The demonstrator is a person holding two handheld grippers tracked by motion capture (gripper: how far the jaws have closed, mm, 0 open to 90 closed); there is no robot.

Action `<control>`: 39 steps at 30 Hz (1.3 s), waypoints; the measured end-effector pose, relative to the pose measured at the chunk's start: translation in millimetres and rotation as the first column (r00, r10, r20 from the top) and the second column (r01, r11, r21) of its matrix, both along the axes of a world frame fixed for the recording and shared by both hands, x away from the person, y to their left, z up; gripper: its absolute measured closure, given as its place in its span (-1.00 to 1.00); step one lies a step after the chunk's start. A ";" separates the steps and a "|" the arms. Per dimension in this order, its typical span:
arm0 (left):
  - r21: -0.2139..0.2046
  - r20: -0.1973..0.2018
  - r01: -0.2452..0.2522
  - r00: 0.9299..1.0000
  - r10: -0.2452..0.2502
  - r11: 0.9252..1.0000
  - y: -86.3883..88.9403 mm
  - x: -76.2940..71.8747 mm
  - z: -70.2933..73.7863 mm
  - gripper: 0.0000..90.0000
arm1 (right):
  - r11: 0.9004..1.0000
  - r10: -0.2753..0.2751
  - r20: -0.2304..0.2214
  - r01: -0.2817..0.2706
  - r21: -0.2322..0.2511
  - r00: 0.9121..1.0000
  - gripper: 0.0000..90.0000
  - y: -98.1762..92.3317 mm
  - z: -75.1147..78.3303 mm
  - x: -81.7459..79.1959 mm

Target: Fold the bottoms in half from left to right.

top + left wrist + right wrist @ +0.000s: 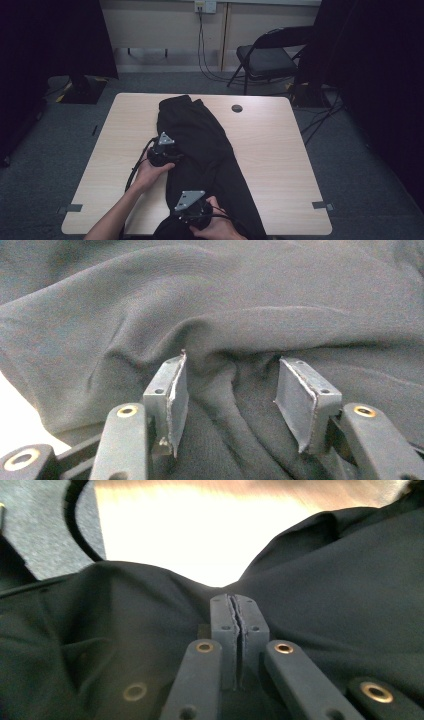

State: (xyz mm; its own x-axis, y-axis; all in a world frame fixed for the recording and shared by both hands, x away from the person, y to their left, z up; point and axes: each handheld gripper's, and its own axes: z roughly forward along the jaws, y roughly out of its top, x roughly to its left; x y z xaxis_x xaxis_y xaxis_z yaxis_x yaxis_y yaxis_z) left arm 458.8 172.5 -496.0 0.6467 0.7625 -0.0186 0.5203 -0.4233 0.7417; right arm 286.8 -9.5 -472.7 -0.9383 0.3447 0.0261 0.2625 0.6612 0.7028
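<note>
A black garment lies lengthwise on the table. The left gripper stands half open with a fold of cloth bunched between its pads. The right gripper is closed tight at the garment's near edge.

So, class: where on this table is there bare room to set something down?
Right of the black garment, the table is bare to its right edge, apart from the round grommet. A narrower bare strip runs along the left edge. The near middle is crowded by the left gripper and right gripper.
</note>
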 end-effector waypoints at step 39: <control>-0.007 -0.012 0.045 0.999 -0.045 0.999 -10.4 -3.0 1.0 0.05 | 0.890 -0.453 0.049 0.455 -0.024 0.890 0.25 -95.6 11.0 132.3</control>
